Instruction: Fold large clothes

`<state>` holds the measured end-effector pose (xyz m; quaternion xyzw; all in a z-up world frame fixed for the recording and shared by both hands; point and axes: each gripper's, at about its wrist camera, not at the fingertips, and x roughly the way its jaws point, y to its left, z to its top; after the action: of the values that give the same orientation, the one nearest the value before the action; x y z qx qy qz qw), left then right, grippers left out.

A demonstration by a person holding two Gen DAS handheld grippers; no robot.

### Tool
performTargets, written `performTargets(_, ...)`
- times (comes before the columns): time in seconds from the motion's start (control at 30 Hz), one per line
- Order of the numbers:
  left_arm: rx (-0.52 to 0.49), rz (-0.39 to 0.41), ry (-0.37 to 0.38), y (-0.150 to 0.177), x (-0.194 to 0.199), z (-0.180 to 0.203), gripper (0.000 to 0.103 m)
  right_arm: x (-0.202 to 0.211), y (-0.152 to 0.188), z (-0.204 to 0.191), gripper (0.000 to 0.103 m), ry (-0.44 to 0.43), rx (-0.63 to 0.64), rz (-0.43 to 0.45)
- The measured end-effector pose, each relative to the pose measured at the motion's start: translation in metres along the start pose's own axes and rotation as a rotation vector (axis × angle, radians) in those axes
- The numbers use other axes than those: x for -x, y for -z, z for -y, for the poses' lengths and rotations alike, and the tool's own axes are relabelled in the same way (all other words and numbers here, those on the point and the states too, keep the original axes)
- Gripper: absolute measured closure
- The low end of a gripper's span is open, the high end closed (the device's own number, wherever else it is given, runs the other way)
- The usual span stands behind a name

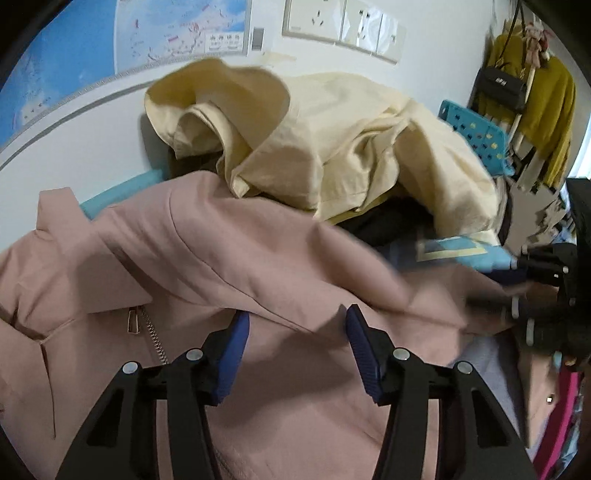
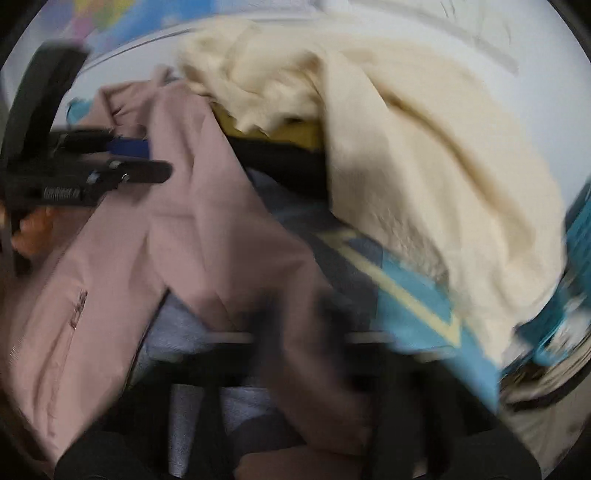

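Two large garments in both views: pink jacket (image 1: 229,258) spread near, cream jacket (image 1: 332,147) heaped far, on dark clothes by wall. Blue-and-yellow patterned cloth (image 2: 413,295) between them, right. Left gripper (image 1: 295,350) hangs above pink jacket, blue pads (image 1: 236,354) apart, nothing clamped. Right gripper (image 2: 295,350) blurred in own view, jaws together on pink jacket fold. Left view alone shows wall map (image 1: 92,48), three wall sockets (image 1: 343,26), mustard garment (image 1: 546,110) on rack, zipper pull (image 1: 133,322).
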<state>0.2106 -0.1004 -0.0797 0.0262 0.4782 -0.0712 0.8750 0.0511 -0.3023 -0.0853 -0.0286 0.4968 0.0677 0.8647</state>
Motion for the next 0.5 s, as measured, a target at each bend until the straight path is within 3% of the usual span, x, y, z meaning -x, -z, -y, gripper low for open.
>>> performTargets(0.17,0.020,-0.022,-0.017,-0.010,-0.022,-0.002,0.051,0.046,0.006,0.065,0.097,-0.166,-0.308,0.172)
performTargets(0.23,0.019,-0.066,-0.067,-0.016,-0.038,0.000,0.050,0.041,0.012,0.069,0.090,-0.130,-0.309,0.109)
performTargets(0.27,0.011,-0.074,-0.085,-0.017,-0.042,0.001,0.049,0.044,0.019,0.067,0.072,-0.067,-0.306,0.102)
performTargets(0.3,-0.005,-0.074,-0.101,-0.017,-0.044,0.004,0.048,0.051,0.025,0.066,0.047,-0.032,-0.311,0.118)
performTargets(0.37,-0.029,-0.061,-0.101,-0.016,-0.039,0.008,0.047,0.074,0.044,0.059,0.037,-0.044,-0.297,0.177)
performTargets(0.47,-0.016,-0.027,-0.056,-0.009,-0.019,0.007,0.046,0.094,0.071,0.045,0.029,-0.033,-0.263,0.195)
performTargets(0.5,-0.018,-0.014,-0.050,-0.007,-0.012,0.007,0.045,0.098,0.083,0.036,0.021,-0.043,-0.246,0.182)
